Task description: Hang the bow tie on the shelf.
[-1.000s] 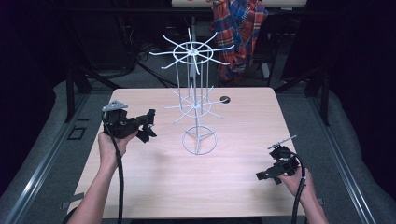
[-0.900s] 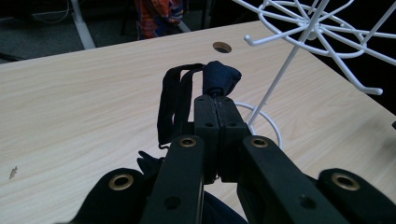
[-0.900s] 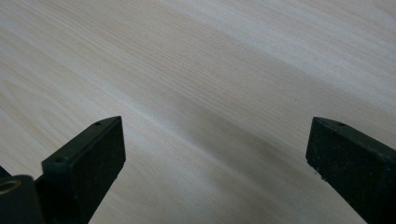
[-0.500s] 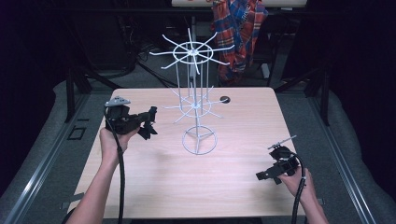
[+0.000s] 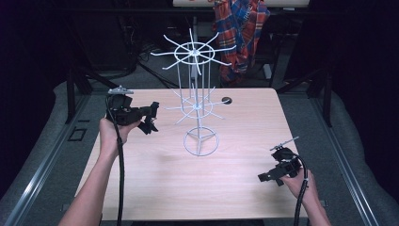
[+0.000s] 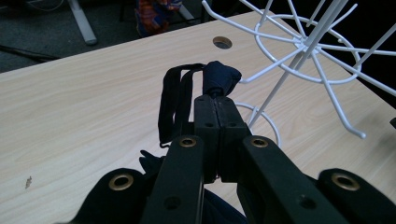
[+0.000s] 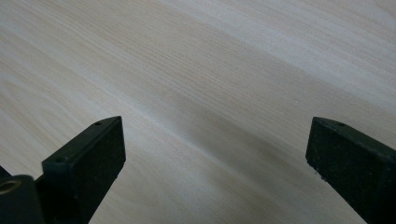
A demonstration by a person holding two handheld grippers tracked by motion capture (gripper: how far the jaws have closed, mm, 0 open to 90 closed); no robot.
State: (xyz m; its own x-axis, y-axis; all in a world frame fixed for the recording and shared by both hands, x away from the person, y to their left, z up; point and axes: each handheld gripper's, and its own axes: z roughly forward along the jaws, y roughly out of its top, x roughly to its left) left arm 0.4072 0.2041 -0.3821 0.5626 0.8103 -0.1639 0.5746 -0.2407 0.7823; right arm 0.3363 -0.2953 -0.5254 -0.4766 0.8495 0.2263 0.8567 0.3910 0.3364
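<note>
The left claw has risen toward the wire rack, clamped on a dark strap; right claw gapes wide. Approach a prong slowly, loop leading.

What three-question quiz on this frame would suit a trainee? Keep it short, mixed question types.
1. True or false: the left tool is shut on a dark cloth item.
2. Which is the right tool doing? A) gripping the white wire rack B) open over bare table C) shut on a strap
3. In the high view, what stands on the wooden table between the two tools?

Key
1. True: the jaws are pressed together, with the dark fabric and its strap loop sticking out past them.
2. B
3. The white wire rack.
</note>
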